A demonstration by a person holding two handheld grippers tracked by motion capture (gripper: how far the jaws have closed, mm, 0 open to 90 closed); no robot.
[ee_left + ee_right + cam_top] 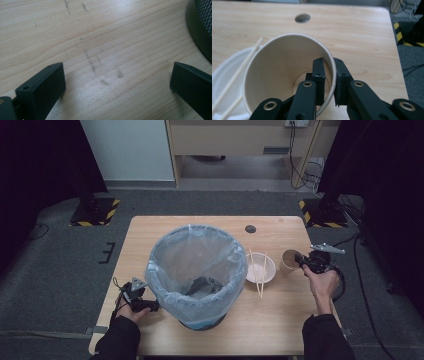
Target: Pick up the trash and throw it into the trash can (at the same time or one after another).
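A brown paper cup (pixel 277 75) is pinched by its rim in my right gripper (pixel 329 82), one jaw inside the cup and one outside its wall. In the high view the cup (pixel 289 260) sits tilted at the table's right side, just left of the right gripper (pixel 306 261). A white bowl (pixel 260 268) with two chopsticks (pixel 257 272) across it lies beside the cup; the bowl (pixel 227 75) also appears in the right gripper view. My left gripper (pixel 117 80) stands open over bare table wood, near the bin's base (pixel 200 30); it is also in the high view (pixel 140 300).
A mesh waste bin lined with a pale blue plastic bag (pixel 197 270) stands at the centre of the wooden table (pixel 270 320), with dark rubbish inside. A round cable hole (pixel 250 228) is in the tabletop behind it. Floor stands and cables surround the table.
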